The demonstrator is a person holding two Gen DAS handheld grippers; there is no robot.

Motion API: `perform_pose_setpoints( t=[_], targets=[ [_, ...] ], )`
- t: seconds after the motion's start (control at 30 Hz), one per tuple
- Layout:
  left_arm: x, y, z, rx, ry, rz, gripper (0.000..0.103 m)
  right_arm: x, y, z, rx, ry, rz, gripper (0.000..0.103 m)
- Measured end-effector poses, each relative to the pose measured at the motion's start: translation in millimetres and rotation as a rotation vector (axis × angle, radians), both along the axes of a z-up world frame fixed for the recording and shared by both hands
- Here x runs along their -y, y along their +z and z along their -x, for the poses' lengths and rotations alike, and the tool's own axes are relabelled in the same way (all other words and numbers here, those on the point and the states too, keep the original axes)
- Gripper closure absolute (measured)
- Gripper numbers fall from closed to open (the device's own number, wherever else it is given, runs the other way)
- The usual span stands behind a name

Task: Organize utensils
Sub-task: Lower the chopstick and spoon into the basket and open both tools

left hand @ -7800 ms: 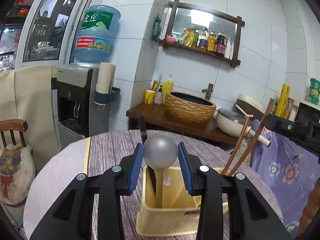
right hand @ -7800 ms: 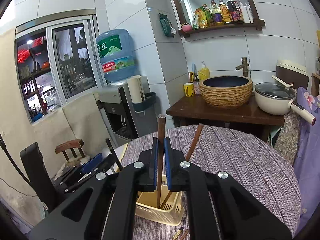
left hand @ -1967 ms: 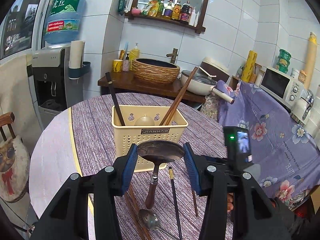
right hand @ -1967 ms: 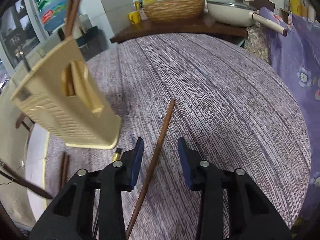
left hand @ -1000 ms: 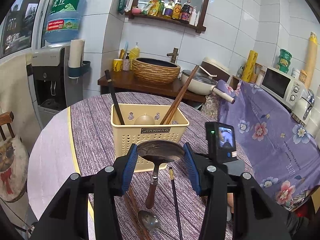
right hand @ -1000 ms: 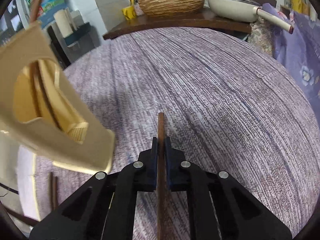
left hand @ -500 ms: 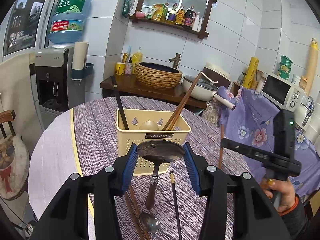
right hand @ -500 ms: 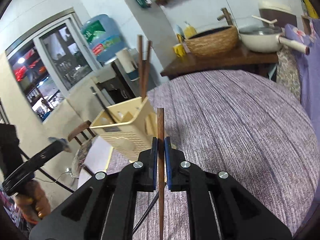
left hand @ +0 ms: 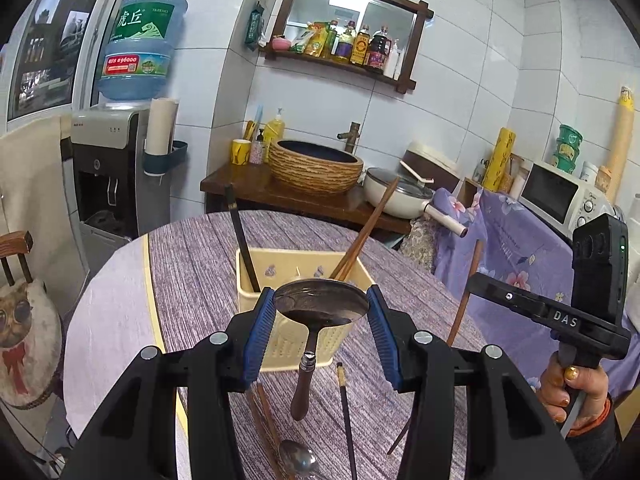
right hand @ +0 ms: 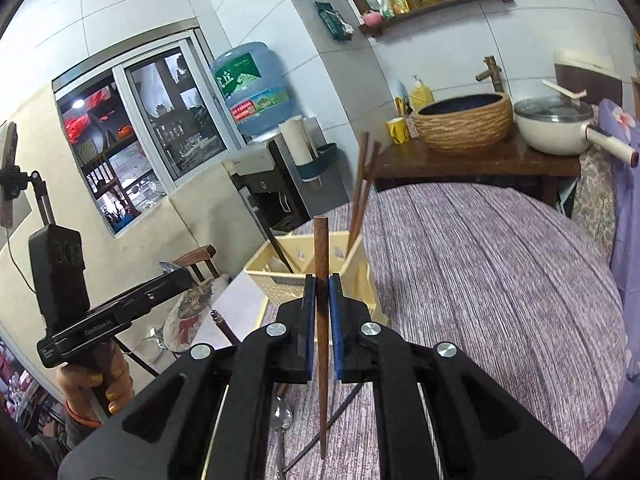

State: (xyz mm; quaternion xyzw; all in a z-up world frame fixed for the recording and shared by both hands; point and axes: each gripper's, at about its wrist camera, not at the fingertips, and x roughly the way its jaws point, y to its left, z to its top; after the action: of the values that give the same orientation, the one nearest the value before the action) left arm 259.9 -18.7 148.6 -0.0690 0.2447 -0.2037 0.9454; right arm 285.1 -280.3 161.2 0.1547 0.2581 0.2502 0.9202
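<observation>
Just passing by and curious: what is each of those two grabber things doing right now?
Left gripper: closed on a ladle, handle hanging down.
Right gripper: closed on a brown chopstick, held upright.

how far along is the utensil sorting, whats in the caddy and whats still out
Done: a black chopstick and two brown chopsticks stand in the yellow caddy.
In hand: the left claw grips a ladle by its bowl; the right claw is shut on a brown chopstick.
Left: a spoon and several loose chopsticks lie on the table.
</observation>
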Motion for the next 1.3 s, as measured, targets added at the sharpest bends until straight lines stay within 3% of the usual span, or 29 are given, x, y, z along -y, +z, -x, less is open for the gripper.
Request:
perform_pose_setpoints(
  t=[0.1, 0.27, 0.43, 0.63, 0.97, 1.2, 1.3],
  targets=[
    [-4.5, 20.7, -12.4, 0.013, -0.004, 0.029, 0.057, -5.1, 28.0, -5.8, 0.035, 0.016, -0.009, 0.095],
    [-19.5, 63.6, -40.8, 0.059, 0.04, 0.123, 0.057, -16.3, 83.0, -18.1, 0.166, -0.028, 0.006, 0.095],
    [-19.6, 82.1, -68.2, 0.104, 0.109, 0.141, 0.057, -32.4, 115.2, -36.5, 0.298, -0.136, 0.055, 0.095],
    [-7.7, 48.5, -81.0, 0.104, 0.143, 0.09, 0.057, -52.0, 91.2, -62.8, 0.346, -0.216, 0.126, 0.095],
    [-1.5, -14.6, -78.2, 0.0, 0.128, 0.068, 0.057, -61.5, 18.9, -88.9, 0.196, -0.203, 0.165, 0.095],
    [4.0, -37.8, -80.7, -0.046, 0.128, 0.032, 0.056, -63.9, -2.2, -94.7, 0.152, -0.194, 0.187, 0.095],
    [-0.8, -40.7, -80.5, -0.06, 0.126, 0.058, 0.056, -56.5, -6.5, -93.3, 0.142, -0.202, 0.161, 0.095]
  ],
)
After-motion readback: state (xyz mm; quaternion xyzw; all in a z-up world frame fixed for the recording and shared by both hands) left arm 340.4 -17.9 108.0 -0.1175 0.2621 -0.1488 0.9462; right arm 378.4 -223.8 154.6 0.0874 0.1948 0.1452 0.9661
